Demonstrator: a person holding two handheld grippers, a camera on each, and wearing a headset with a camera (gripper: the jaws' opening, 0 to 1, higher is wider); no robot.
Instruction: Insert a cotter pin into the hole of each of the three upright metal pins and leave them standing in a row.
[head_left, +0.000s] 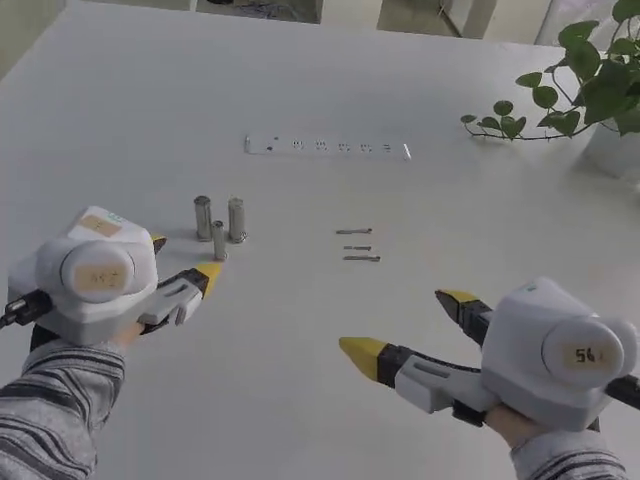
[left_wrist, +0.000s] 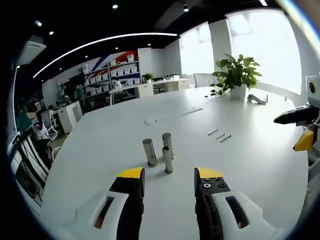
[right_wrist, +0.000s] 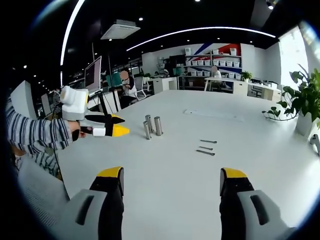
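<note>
Hovering near the metal pins (head_left: 236, 220), left gripper (head_left: 183, 254) gapes; right gripper (head_left: 407, 324) gapes too.

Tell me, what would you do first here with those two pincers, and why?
Probably reach the right gripper forward to the nearest cotter pin. Both grippers are open and empty, the three cotter pins lie loose on the table, and none is in the three metal pins standing by the left gripper.

Table (head_left: 150, 100), metal pins (head_left: 219, 241), cotter pins (head_left: 357, 248), power strip (head_left: 327, 147)
</note>
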